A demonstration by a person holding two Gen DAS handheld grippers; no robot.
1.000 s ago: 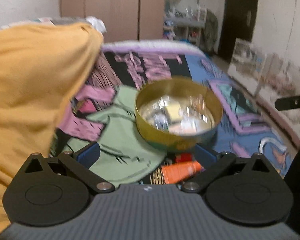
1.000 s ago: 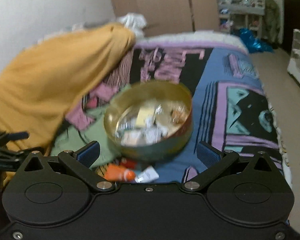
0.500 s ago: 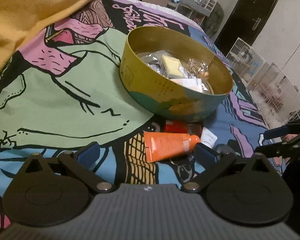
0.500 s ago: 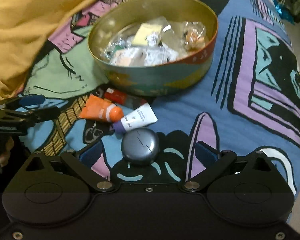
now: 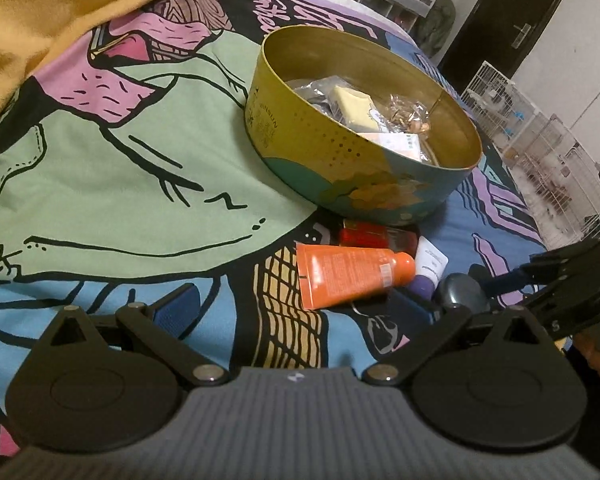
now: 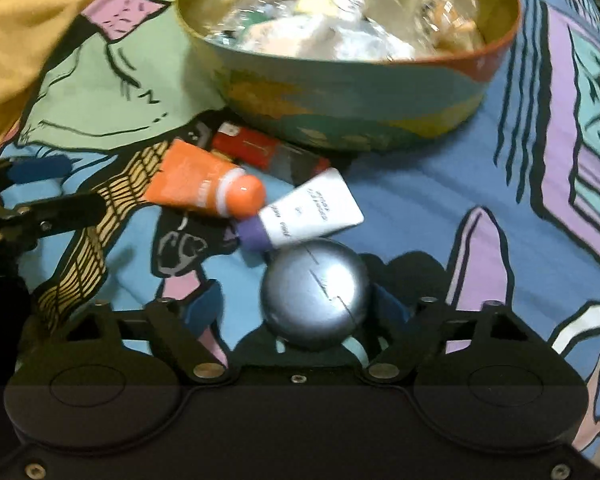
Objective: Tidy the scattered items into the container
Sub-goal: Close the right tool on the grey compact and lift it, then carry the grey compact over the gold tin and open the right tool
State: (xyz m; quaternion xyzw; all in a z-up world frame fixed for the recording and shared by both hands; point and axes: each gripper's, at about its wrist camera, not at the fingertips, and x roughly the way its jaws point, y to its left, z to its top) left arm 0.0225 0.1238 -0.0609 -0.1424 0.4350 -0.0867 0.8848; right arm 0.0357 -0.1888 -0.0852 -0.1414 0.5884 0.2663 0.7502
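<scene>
Grey round case (image 6: 315,298) between right claw (image 6: 296,304) pads

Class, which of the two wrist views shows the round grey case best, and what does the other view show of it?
The right wrist view: the round grey case sits whole and near between that gripper's fingers, its domed top lit. In the left wrist view the same case appears small, partly hidden behind the left gripper's finger.

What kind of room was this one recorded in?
Most likely a bedroom: the tin and tubes lie on a printed bedspread beside a yellow blanket, with a dark door behind.
</scene>
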